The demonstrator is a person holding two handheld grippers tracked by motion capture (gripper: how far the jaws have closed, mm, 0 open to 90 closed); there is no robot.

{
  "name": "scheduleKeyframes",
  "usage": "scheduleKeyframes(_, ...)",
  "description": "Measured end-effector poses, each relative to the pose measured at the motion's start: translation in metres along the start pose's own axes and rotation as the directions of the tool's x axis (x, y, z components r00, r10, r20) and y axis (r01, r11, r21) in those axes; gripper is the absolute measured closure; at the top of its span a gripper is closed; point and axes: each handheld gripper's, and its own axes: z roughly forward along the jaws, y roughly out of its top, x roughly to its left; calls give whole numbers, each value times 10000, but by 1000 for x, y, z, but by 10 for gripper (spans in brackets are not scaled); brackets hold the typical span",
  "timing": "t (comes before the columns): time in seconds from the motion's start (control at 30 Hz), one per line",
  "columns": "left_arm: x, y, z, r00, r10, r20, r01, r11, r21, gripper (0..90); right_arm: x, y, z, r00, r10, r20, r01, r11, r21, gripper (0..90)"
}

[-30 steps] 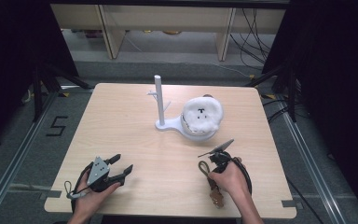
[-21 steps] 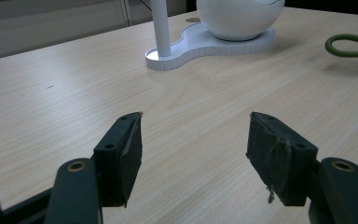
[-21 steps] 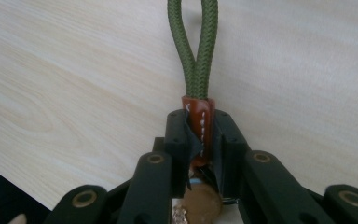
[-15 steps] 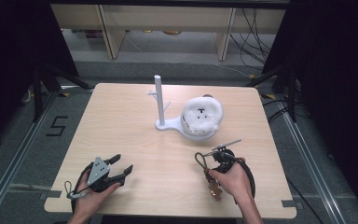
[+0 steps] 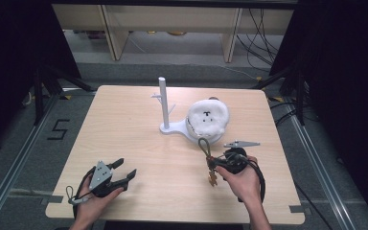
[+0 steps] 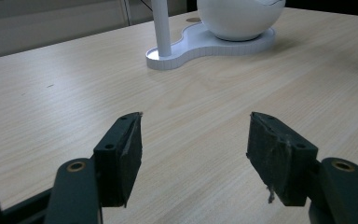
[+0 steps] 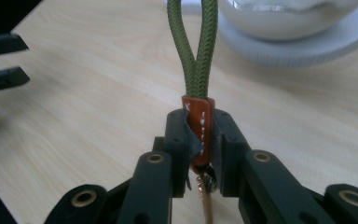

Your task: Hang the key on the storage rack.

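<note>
Right claw (image 7: 199, 140) has swung left, clamping the keychain (image 7: 196, 60).

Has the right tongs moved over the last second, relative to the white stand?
Yes. In the high view the right tongs have swung left, so the green cord loop they clamp now points up toward the white stand's base, closer than before.

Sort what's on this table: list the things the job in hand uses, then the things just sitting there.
In use:
- keychain strap, green cord loop with an orange tab, clamped in the right gripper
- white stand with its post and pegs, just ahead of the loop; probably where it goes

Standing by:
- left gripper, open, holding nothing
- white fluffy ball sitting on the stand's base
</note>
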Motion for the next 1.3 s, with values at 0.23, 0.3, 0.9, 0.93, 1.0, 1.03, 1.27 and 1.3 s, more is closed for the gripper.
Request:
scheduleKeyframes(0.23,0,0,-2,10000,-19,-79,20,9999,132,352,-1,0,1,9985,-479,-269,432,9874,-1525,787)
scheduleKeyframes(0.3,0,0,-1,10000,-19,-86,20,9999,114,352,-3,1,1,9966,-789,-218,737,9807,-1812,787)
scheduleKeyframes(0.9,6,4,-3,9964,-813,220,823,9952,-527,352,8,-1,14,9764,-2125,-381,1776,8911,-4177,786)
scheduleKeyframes(0.93,5,7,-5,9949,-1001,123,1005,9942,-373,348,8,-2,15,9742,-2236,-301,1892,8822,-4311,786)
scheduleKeyframes(1.0,5,13,-4,9898,-1353,443,1381,9881,-679,345,11,-3,19,9740,-2208,-515,1756,8783,-4446,786)
scheduleKeyframes(1.03,4,17,-4,9850,-1640,541,1676,9833,-705,345,12,-3,20,9731,-2258,-461,1824,8769,-4448,786)
scheduleKeyframes(1.27,-7,58,2,9754,-1608,1506,1789,9771,-1154,402,22,-2,28,9661,-2508,-609,1931,8588,-4745,786)
scheduleKeyframes(1.3,-9,65,4,9743,-1565,1619,1756,9782,-1112,414,23,-1,29,9633,-2626,-563,2037,8511,-4838,786)
